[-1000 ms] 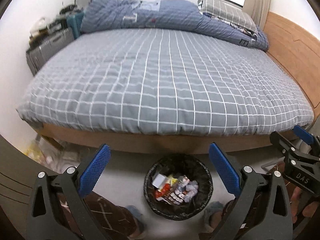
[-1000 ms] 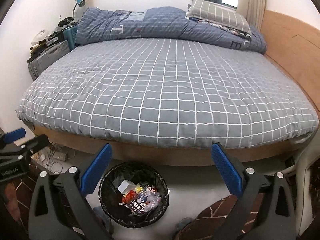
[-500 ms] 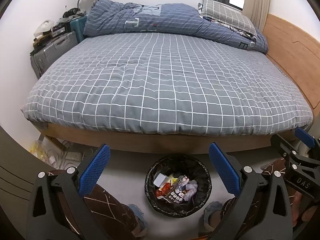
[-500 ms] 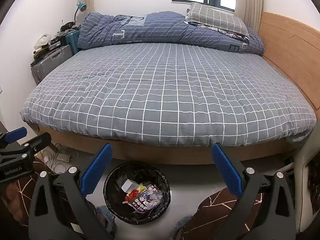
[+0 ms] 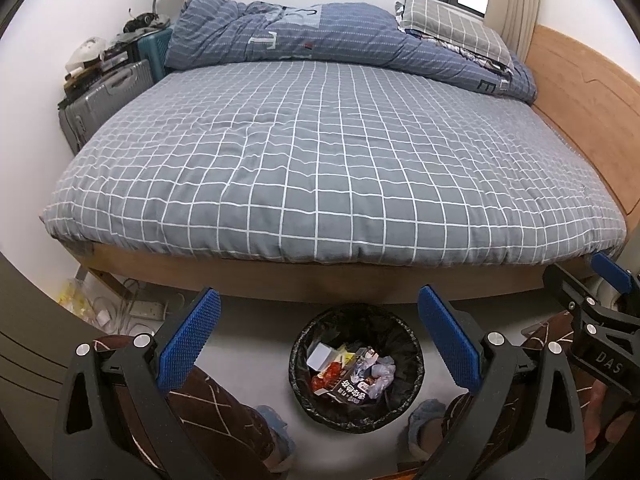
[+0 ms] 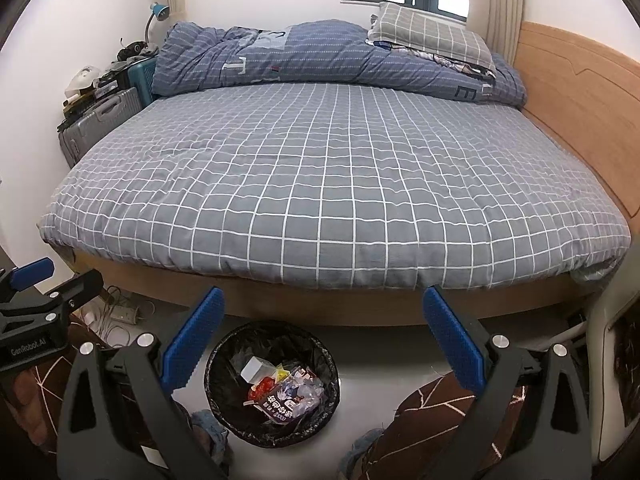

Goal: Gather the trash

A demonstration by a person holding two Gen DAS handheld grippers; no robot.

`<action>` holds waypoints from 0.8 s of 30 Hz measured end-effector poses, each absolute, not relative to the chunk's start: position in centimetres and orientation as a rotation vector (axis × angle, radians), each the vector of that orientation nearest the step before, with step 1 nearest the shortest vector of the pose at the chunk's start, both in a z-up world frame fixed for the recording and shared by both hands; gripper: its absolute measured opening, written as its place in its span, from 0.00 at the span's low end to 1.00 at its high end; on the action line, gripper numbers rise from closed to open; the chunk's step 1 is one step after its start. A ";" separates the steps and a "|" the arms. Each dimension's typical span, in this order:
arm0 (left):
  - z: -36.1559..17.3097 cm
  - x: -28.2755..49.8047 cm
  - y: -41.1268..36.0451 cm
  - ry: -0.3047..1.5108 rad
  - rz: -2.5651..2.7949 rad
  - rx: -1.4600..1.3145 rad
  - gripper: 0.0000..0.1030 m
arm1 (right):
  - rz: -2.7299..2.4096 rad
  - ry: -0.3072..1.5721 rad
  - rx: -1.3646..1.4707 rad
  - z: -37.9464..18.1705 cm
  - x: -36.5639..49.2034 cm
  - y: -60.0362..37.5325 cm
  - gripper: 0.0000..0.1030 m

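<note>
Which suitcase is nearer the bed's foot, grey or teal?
The grey suitcase: it stands by the bed's left side, closer to the foot. The teal suitcase sits behind it, beside the rolled duvet.

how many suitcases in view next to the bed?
2. A grey suitcase stands at the bed's far-left corner against the wall, clutter stacked on top. A teal suitcase stands just behind it, beside the rolled duvet. More may be hidden behind.
</note>
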State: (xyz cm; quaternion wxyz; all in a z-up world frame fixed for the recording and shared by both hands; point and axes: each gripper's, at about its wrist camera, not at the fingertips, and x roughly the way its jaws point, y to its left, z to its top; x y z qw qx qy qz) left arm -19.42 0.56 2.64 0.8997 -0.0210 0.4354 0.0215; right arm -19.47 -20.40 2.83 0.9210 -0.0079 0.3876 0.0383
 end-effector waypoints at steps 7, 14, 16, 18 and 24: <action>2.3 -19.4 0.6 0.903 0.053 -0.037 0.94 | 0.072 0.801 -0.017 2.6 -19.3 -20.4 0.93; 2.1 -19.4 0.5 0.904 0.046 -0.031 0.94 | 0.073 0.802 -0.017 2.6 -19.3 -20.4 0.93; 2.2 -19.4 0.6 0.904 0.050 -0.047 0.94 | 0.072 0.801 -0.018 2.6 -19.3 -20.4 0.93; 2.1 -19.4 0.7 0.907 0.043 -0.049 0.94 | 0.072 0.802 -0.017 2.6 -19.3 -20.4 0.93; 1.9 -19.2 0.8 0.921 0.038 -0.062 0.94 | 0.073 0.804 -0.019 2.4 -19.2 -20.4 0.93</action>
